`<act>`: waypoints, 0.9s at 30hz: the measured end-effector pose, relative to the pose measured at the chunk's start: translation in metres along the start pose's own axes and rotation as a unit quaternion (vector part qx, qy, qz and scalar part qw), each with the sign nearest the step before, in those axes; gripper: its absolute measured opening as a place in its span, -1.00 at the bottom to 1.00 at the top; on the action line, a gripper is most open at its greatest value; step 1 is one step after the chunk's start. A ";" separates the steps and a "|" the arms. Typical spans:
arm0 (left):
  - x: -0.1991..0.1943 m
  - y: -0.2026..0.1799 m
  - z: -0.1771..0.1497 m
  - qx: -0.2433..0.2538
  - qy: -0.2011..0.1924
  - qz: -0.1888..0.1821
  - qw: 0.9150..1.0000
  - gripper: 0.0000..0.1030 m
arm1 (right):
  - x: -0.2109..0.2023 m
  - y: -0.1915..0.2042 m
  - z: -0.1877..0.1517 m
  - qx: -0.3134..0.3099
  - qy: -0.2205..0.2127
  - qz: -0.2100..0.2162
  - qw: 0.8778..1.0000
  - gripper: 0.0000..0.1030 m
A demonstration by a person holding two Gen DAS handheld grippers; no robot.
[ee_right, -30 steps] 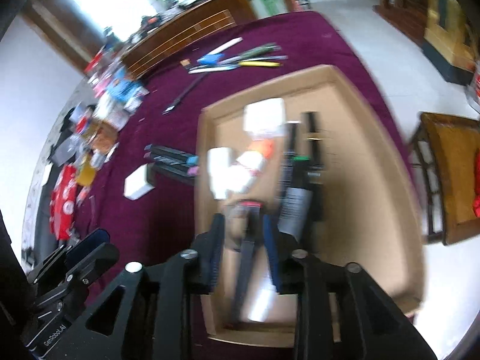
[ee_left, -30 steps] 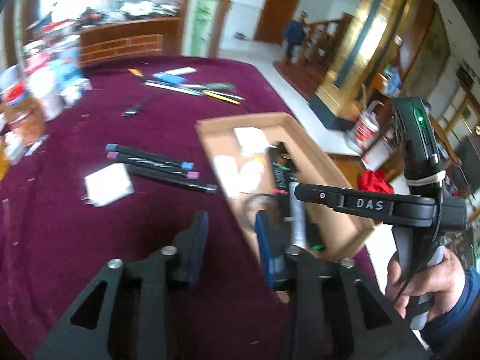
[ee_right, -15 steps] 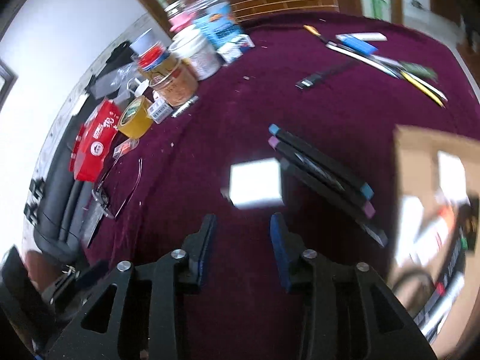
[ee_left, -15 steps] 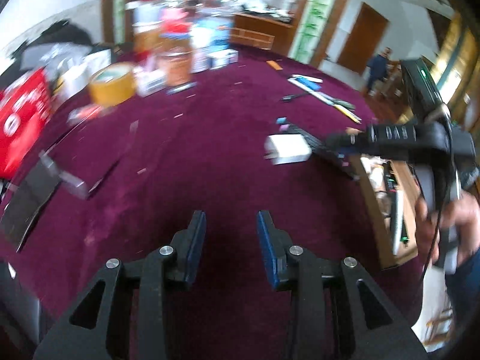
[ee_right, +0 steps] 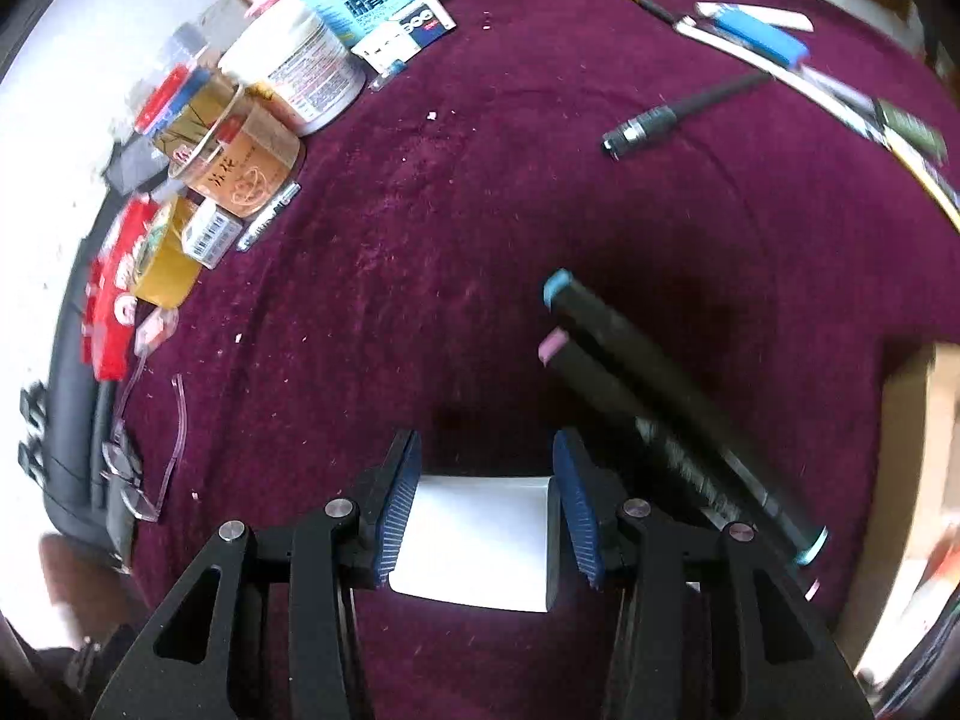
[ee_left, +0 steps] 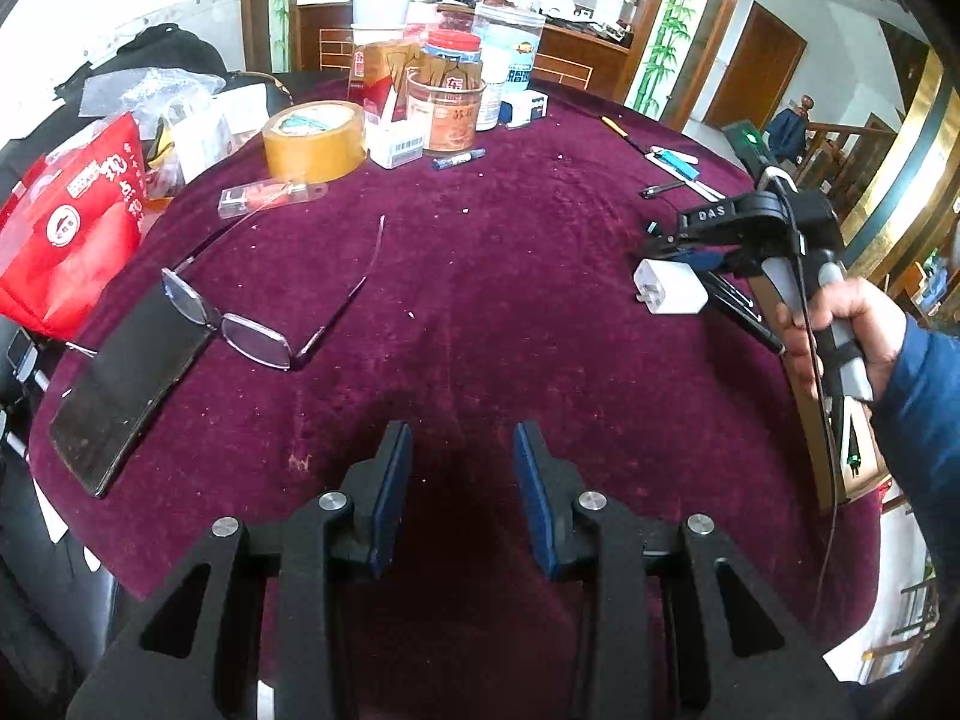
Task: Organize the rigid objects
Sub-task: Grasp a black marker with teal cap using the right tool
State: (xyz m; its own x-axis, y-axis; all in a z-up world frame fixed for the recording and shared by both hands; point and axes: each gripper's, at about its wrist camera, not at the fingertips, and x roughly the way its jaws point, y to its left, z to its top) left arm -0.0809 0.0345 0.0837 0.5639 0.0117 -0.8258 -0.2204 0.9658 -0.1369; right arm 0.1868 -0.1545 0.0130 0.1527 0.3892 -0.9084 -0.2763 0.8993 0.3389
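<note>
My right gripper [ee_right: 483,489] astride the white charger [ee_right: 474,540] on maroon cloth [ee_right: 480,210], jaws just opening, pads flanking it, black markers [ee_right: 636,396] just right, cardboard tray [ee_right: 918,420] beyond, my left gripper [ee_left: 462,480] part-open, empty, eyeglasses [ee_left: 252,333] far left.

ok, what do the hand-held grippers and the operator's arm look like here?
Both hand-held grippers, left and right, have black angular frames, silver screws and ribbed blue pads. The right one shows white "DAS" lettering, a green light, a grey handle and a thin black cable. The right hand comes from a dark blue sleeve.
</note>
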 end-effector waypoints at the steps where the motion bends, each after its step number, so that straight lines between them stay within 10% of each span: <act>1: 0.002 0.000 0.001 0.000 0.002 -0.003 1.000 -0.36 | -0.002 0.003 -0.009 0.004 0.004 0.010 1.000 -0.17; 7: 0.016 -0.013 0.010 0.014 0.013 -0.030 0.999 -0.36 | -0.011 0.027 -0.070 0.008 0.059 0.121 0.991 -0.17; 13: 0.021 -0.031 0.013 0.031 0.020 -0.047 0.998 -0.36 | -0.058 -0.031 -0.043 0.017 -0.039 -0.014 0.999 -0.17; 27: 0.023 -0.040 -0.006 0.036 0.046 -0.038 0.998 -0.36 | -0.040 -0.084 -0.002 0.068 -0.083 -0.022 0.994 -0.20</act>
State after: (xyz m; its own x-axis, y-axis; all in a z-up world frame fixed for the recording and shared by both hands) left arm -0.0642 -0.0051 0.0672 0.5010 -0.0830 -0.8614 -0.1198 0.9792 -0.1640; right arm 0.2022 -0.2464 0.0207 0.3189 0.3665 -0.8741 -0.1371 0.9304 0.3401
